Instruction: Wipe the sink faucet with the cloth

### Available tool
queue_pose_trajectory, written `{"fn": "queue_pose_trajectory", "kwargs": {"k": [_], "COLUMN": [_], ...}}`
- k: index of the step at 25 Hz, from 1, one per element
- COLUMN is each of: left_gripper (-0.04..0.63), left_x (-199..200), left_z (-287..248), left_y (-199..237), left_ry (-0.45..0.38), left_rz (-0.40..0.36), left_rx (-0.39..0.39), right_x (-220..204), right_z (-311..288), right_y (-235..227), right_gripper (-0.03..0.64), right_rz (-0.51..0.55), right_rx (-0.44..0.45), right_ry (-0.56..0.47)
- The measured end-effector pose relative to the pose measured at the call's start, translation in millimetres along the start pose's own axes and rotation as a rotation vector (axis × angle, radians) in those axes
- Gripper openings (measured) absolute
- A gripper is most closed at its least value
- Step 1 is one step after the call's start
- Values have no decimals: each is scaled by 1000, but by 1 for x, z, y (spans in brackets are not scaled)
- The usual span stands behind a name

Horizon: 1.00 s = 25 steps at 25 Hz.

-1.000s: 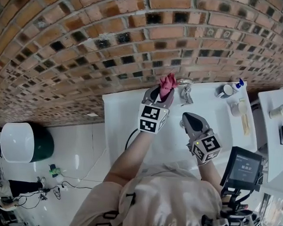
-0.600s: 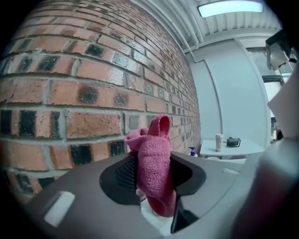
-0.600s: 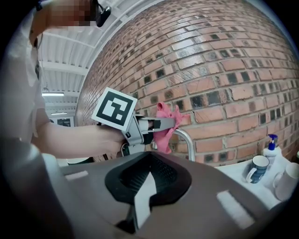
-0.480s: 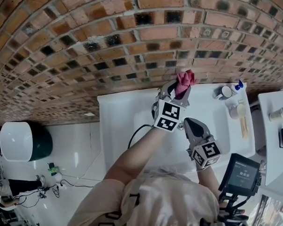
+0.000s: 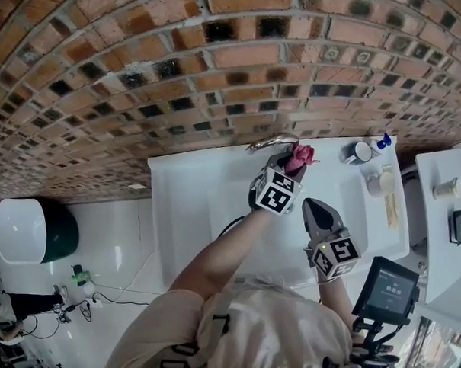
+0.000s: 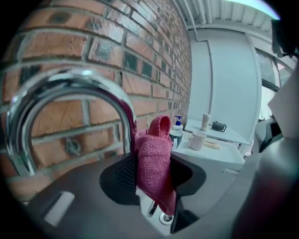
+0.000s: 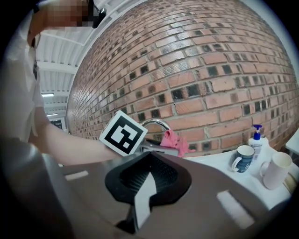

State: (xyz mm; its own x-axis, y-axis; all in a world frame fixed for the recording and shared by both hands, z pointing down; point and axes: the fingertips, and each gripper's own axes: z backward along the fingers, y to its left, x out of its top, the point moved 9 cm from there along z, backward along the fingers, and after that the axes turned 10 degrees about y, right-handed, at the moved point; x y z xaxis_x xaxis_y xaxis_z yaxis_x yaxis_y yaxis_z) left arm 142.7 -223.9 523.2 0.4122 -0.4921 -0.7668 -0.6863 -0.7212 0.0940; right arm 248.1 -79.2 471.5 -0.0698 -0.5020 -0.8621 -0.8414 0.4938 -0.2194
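The pink cloth [image 5: 300,155] is pinched in my left gripper [image 5: 292,162], which is shut on it. In the left gripper view the cloth [image 6: 153,158] stands up between the jaws and rests against the right side of the chrome faucet arch [image 6: 65,88]. From above, the faucet spout [image 5: 272,143] juts left of the cloth over the white sink [image 5: 191,208]. My right gripper [image 5: 319,209] hangs shut and empty just below and right of the left one. The right gripper view has the right gripper [image 7: 149,156] aimed at the cloth [image 7: 174,141] and faucet [image 7: 156,123].
A brick wall backs the sink. On the counter to the right stand a blue mug [image 5: 359,152], a soap bottle [image 5: 381,140] and a white cup [image 5: 379,182]. A device with a screen [image 5: 386,281] and a white table [image 5: 442,219] lie at the far right.
My left gripper carried the cloth from the faucet's left side up, across to its right side, then down against it. The right gripper drifted slightly down.
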Motion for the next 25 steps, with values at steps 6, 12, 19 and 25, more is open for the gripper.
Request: {"fn": "queue_pose_trajectory", "kwargs": {"k": [6, 12, 19, 25], "left_gripper": [146, 146, 144, 146], "left_x": [25, 36, 6, 4], "left_z": [29, 39, 16, 27], "left_y": [-10, -4, 11, 8], "left_ry": [-107, -152, -55, -75], "left_rz": [-15, 89, 219, 290], "left_rx": [0, -45, -88, -120], "right_x": [0, 0, -1, 3], "right_z": [-1, -3, -5, -8], "right_y": [-1, 3, 4, 1], "right_gripper": [-6, -6, -6, -6], "right_rz": [-4, -4, -6, -2], "right_rx": [2, 17, 26, 35], "right_ry": [-8, -10, -5, -8]}}
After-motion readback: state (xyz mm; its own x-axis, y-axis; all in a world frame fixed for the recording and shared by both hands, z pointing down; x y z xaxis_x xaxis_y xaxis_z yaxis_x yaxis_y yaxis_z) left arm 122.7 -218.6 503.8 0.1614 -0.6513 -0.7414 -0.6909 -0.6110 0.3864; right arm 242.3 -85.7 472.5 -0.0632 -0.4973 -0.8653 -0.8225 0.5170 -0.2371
